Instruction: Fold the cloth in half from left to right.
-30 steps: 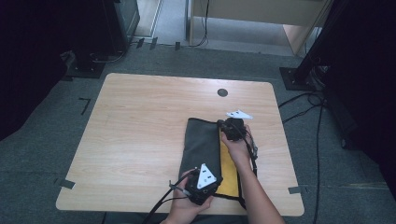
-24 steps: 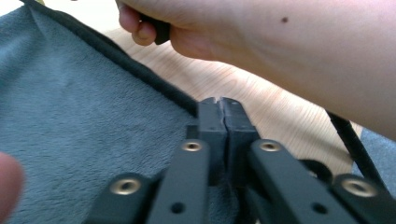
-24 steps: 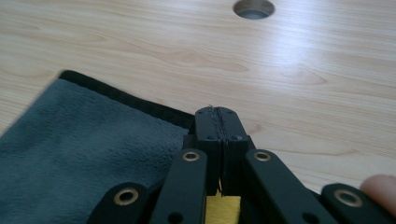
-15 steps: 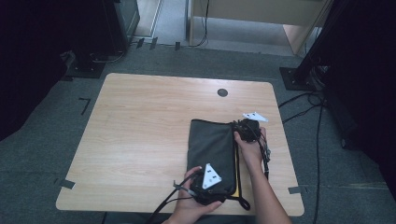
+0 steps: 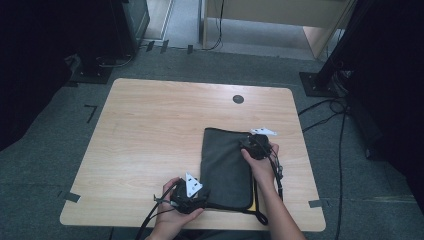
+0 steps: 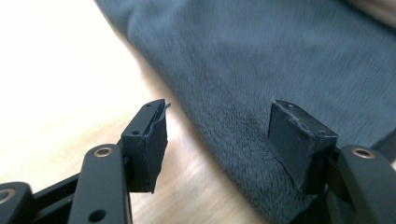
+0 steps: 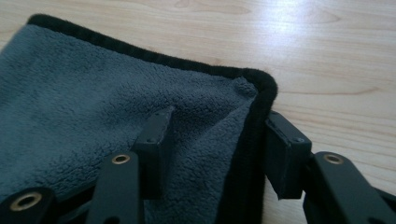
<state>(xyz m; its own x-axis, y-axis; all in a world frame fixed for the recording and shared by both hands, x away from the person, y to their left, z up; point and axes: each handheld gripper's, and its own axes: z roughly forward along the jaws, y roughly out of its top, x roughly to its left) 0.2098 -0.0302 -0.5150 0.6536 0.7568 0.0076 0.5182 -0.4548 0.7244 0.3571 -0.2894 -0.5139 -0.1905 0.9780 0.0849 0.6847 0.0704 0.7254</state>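
- Left gripper has its jaws apart over the near edge of the grey cloth.
- Right gripper, jaws apart, straddles the cloth's far corner on the table.

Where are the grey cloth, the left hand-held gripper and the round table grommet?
grey cloth [image 5: 225,165]: high view, middle of its fleece surface.
left hand-held gripper [image 6: 219,135]: left gripper view, midway between its fingertips.
round table grommet [image 5: 238,99]: high view, centre of the dark disc.

Left hand-held gripper gapes wide — right hand-held gripper parted too, both low, forearms reaching forward.
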